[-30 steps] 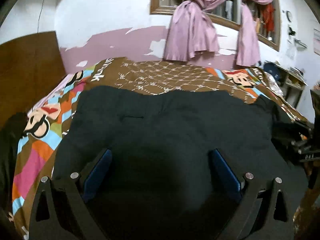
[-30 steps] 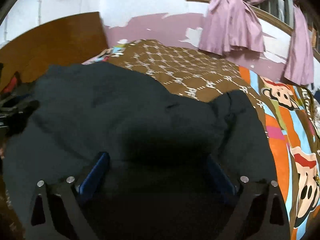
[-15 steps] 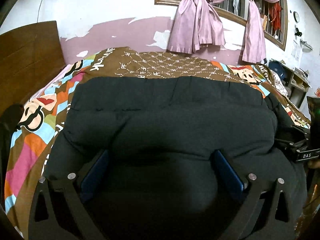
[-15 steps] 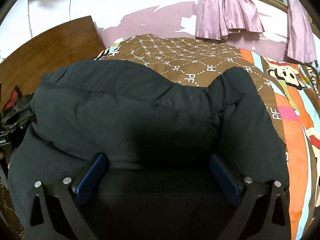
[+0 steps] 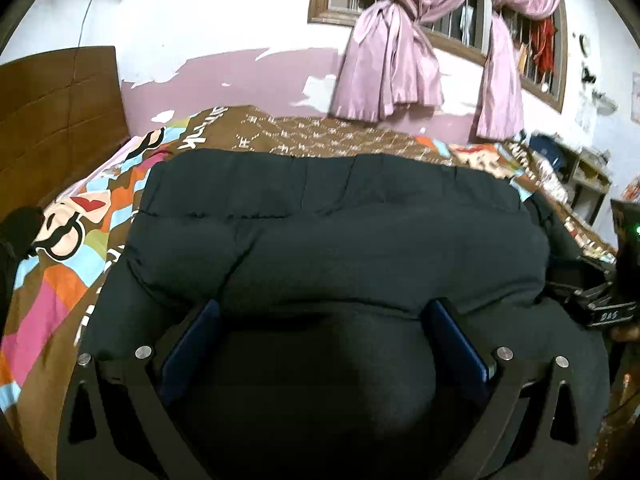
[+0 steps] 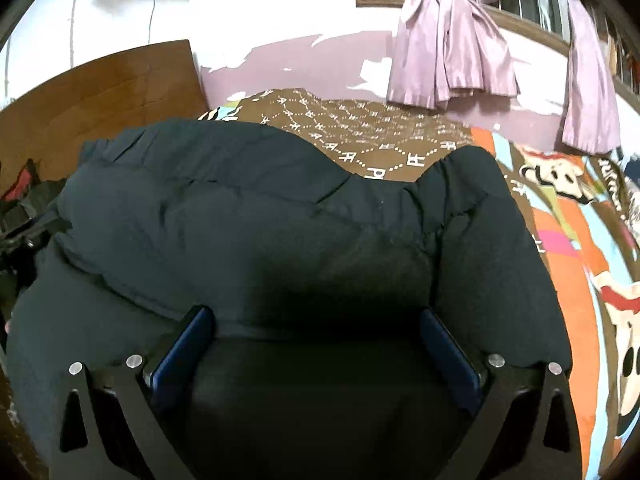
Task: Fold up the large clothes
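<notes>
A large dark padded jacket (image 5: 340, 232) lies on a bed with a colourful cartoon bedspread (image 5: 68, 240), folded so its near half lies doubled over the far half. My left gripper (image 5: 324, 316) is open, its blue fingers (image 5: 192, 340) wide apart with jacket fabric bulging between them. My right gripper (image 6: 316, 320) is open too, over the same jacket (image 6: 280, 216), blue fingers (image 6: 448, 344) spread around the padded fold. The right gripper's body shows at the right edge of the left wrist view (image 5: 600, 304). One cuffed sleeve end (image 6: 468, 168) rests on the bedspread (image 6: 580, 248).
A wooden headboard (image 6: 100, 88) stands at the left of the bed. Pink curtains (image 5: 384, 64) hang at a barred window on the far wall. A shelf with clutter (image 5: 576, 172) stands at the right. Dark cloth (image 5: 16, 232) lies at the left bed edge.
Both grippers have moved forward over the bed, carrying the near edge of the jacket over its far part. The fold has grown thicker and the view has tilted up.
</notes>
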Demonstrator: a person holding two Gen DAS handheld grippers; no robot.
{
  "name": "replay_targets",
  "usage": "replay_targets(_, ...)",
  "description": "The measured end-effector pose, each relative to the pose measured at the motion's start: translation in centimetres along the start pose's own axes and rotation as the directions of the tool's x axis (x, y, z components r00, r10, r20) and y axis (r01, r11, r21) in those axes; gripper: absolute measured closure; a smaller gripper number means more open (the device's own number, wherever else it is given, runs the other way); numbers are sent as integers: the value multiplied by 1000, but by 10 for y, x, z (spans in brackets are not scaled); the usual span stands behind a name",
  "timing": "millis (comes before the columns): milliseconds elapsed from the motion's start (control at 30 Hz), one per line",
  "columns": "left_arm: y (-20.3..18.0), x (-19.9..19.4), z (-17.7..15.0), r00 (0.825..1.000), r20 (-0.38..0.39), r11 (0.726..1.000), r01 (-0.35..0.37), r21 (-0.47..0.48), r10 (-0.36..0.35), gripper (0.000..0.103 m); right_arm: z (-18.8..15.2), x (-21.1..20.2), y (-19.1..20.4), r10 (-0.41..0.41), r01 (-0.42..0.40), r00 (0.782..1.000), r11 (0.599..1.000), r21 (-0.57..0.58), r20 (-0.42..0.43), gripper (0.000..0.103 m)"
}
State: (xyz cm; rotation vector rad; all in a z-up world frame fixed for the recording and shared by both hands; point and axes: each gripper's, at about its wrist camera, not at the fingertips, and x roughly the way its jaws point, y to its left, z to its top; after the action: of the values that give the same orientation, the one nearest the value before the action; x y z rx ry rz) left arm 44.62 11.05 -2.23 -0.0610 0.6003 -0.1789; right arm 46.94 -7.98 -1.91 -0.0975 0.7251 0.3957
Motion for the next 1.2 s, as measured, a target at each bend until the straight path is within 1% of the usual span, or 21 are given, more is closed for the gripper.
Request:
replay_targets(100, 9, -7, -6, 997, 48, 998, 58, -30, -56, 1, 0, 0, 0, 2, -2, 1000, 1000, 1, 4, 0)
replay_targets(167, 12, -9, -7, 995, 60, 996, 81, -42, -78, 1, -1, 0, 0, 5, -5, 1000, 1000, 4, 5, 0)
replay_targets(233, 13, -10, -5, 994, 64, 995, 90, -47, -87, 1, 0, 0, -1, 8, -8, 1000, 1000, 7, 4, 0)
replay_targets(333, 14, -9, -4, 995, 63, 995, 86, -44, -83, 1, 0, 0, -3, 25, -25, 1000, 1000, 19, -8, 0)
replay_targets(400, 12, -11, -3, 995, 64, 996, 84, -42, -81, 1, 3, -1, -8, 45, -44, 999, 998, 39, -24, 0)
replay_targets(433, 13, -11, -3, 995, 65, 996, 84, -42, -81, 1, 4, -5, -11, 41, -40, 999, 998, 55, -13, 0)
replay_targets(467, 13, -10, -3, 994, 65, 995, 87, -43, -84, 1, 5, -10, -13, 12, -13, 1000, 998, 68, 7, 0)
replay_targets(500, 12, -11, -3, 994, 65, 995, 88, -45, -85, 1, 4, -15, -15, -33, 31, 999, 996, 83, 30, 0)
replay_targets(567, 13, -11, -4, 994, 66, 995, 91, -50, -88, 1, 4, -22, -18, -98, 92, 994, 990, 108, 51, 0)
replay_targets(667, 17, -13, -4, 993, 61, 992, 105, -68, -101, 1, 6, -31, -27, -155, 143, 985, 979, 146, 70, 0)
replay_targets(733, 17, -19, -4, 994, 58, 992, 93, -80, -88, 1, 7, -34, -33, -188, 176, 980, 971, 161, 66, 0)
replay_targets(767, 19, -24, -3, 996, 66, 993, 73, -95, -67, 1, 6, -33, -38, -196, 185, 979, 967, 174, 49, 0)
replay_targets(833, 21, -35, -5, 995, 85, 992, 61, -114, -52, 1, 4, -29, -43, -178, 174, 984, 968, 182, 7, 0)
replay_targets(867, 26, -44, -7, 994, 103, 989, 56, -134, -42, 1, 1, -28, -44, -172, 170, 985, 970, 174, -7, 0)
replay_targets(933, 39, -59, -13, 991, 129, 981, 45, -188, -21, 1, -4, -29, -41, -176, 175, 984, 973, 151, -8, 0)
replay_targets(1000, 55, -70, -19, 991, 131, 967, 24, -254, 9, 1, -8, -30, -39, -176, 177, 984, 975, 132, -15, 0)
replay_targets(1033, 64, -72, -21, 992, 127, 959, 18, -284, 18, 1, -9, -29, -38, -174, 176, 984, 977, 122, -23, 0)
replay_targets(1067, 76, -74, -24, 994, 104, 946, -1, -324, 37, 1, -10, -30, -38, -172, 175, 985, 978, 116, -29, 0)
replay_targets(1133, 94, -70, -24, 997, 27, 926, -58, -372, 73, 1, -13, -31, -38, -169, 172, 985, 979, 110, -37, 0)
replay_targets(1167, 106, -64, -28, 997, -30, 912, -73, -403, 66, 1, -13, -32, -39, -168, 172, 985, 979, 106, -43, 0)
replay_targets(1200, 118, -58, -32, 998, -67, 896, -48, -441, 21, 1, -13, -35, -40, -177, 181, 983, 979, 99, -44, 0)
